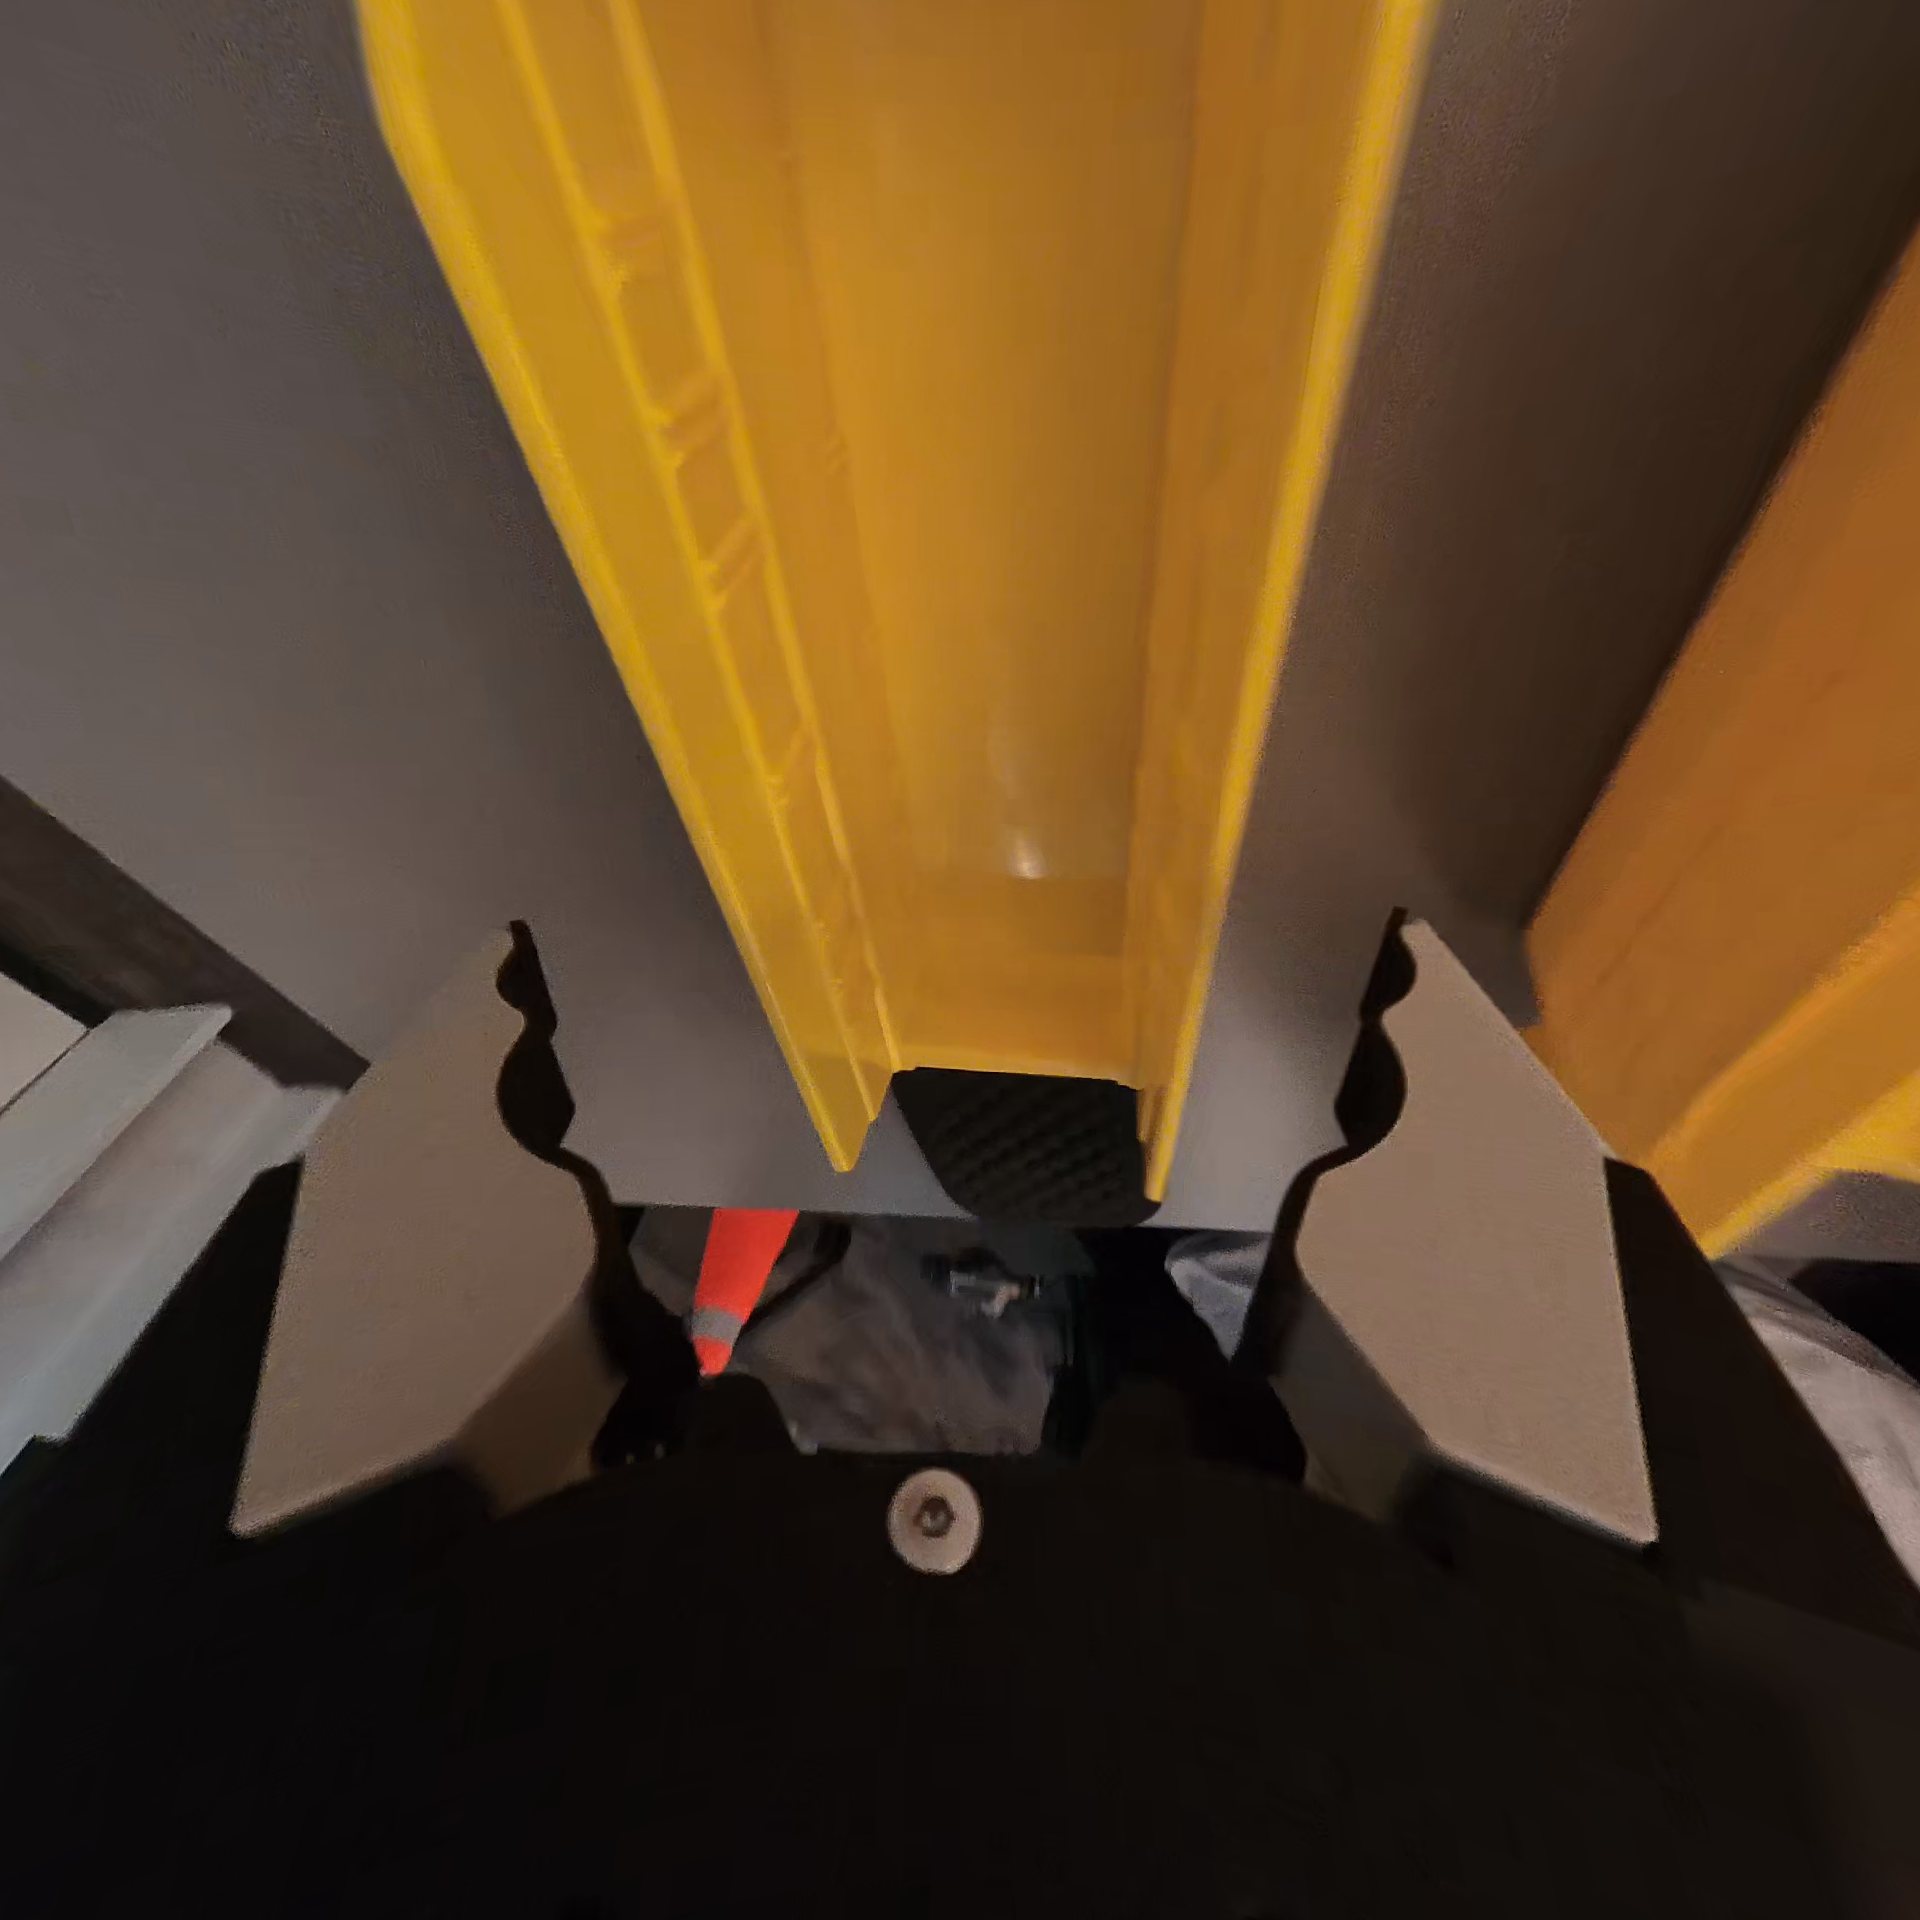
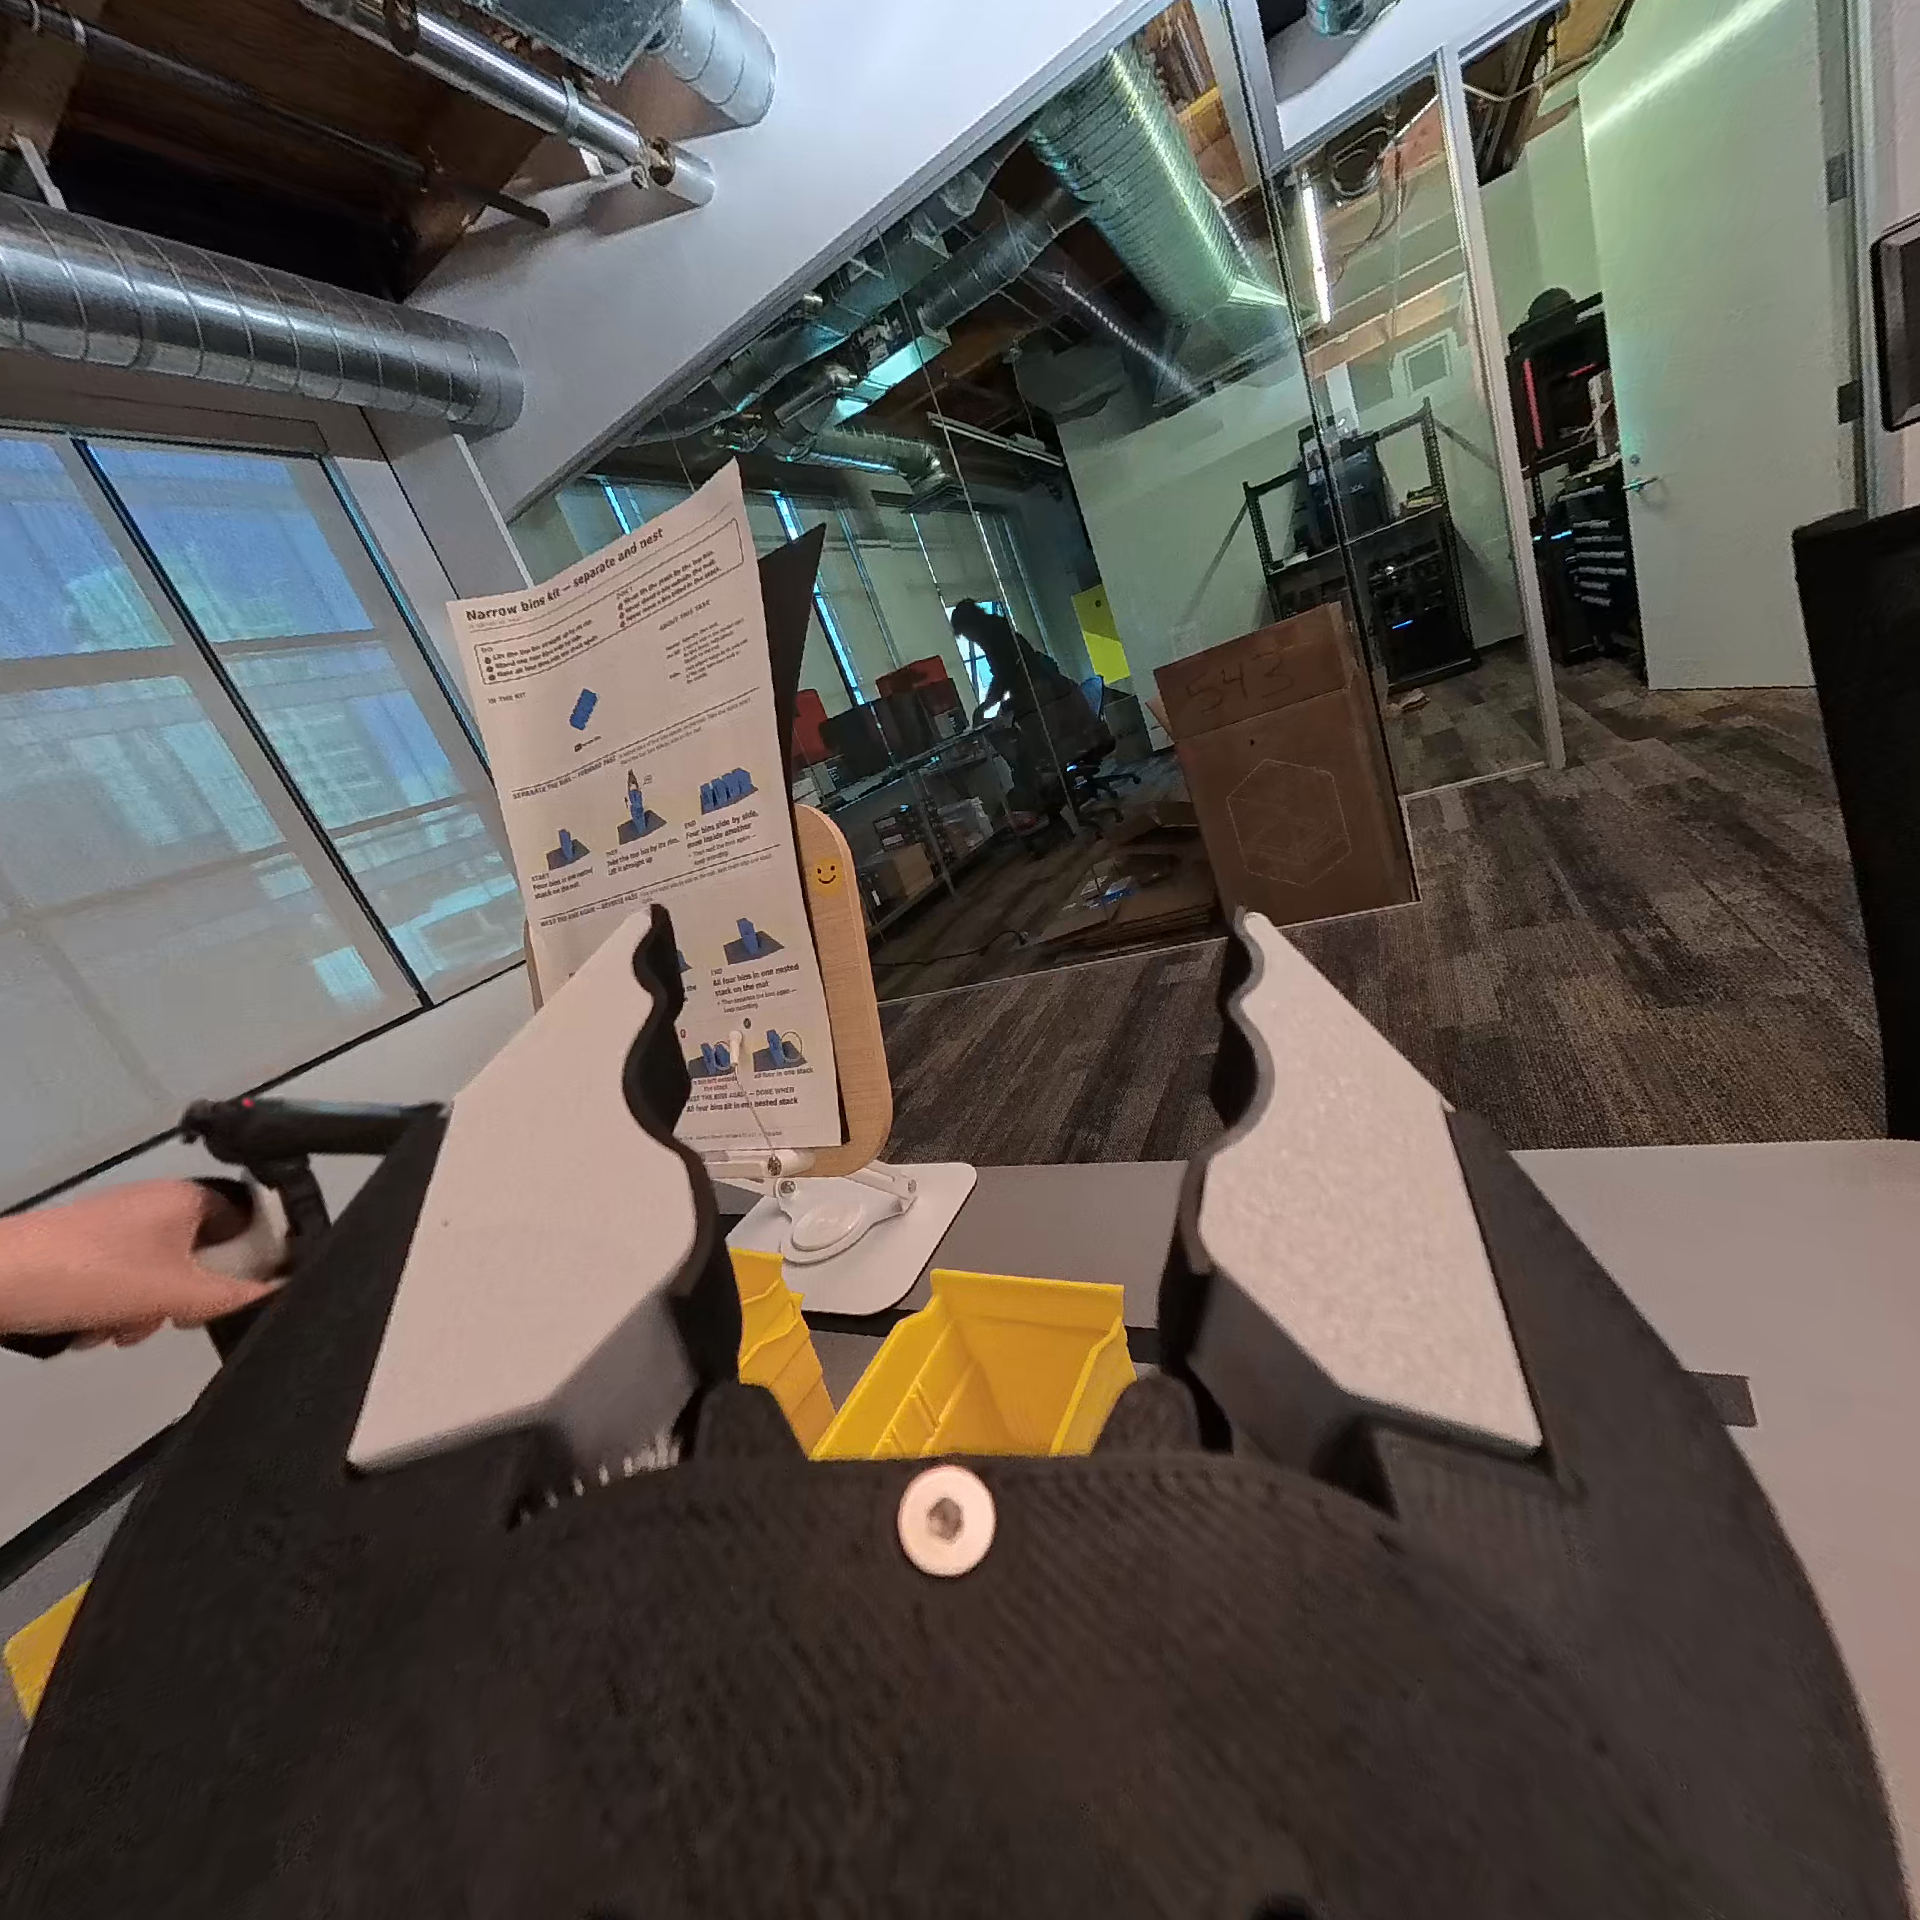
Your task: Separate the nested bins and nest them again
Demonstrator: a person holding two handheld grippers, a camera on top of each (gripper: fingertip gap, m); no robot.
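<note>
A narrow yellow bin (image 1: 997, 540) lies lengthwise on the grey tabletop (image 1: 260, 520), running straight between the widely spread fingers of the left gripper (image 1: 961, 925), neither of which touches its walls, so these tongs are released and grasp nothing. A second yellow bin (image 1: 1745, 790) lies just beside it to the right, at an angle. The right gripper (image 2: 940, 920) is raised and tilted up toward the room, its jaws likewise parted on air, with two yellow bins (image 2: 987, 1371) visible low on the table beneath it. Behind them a printed instruction sheet (image 2: 634, 790) stands propped on a white stand (image 2: 862, 1236), and a hand (image 2: 114, 1262) grips a handle at the left edge. The step appears to be taking hold of the bin ahead: the left tongs would best stay centred on it, close squarely on both side walls below the rim, and lift level so it clears its neighbour.
</note>
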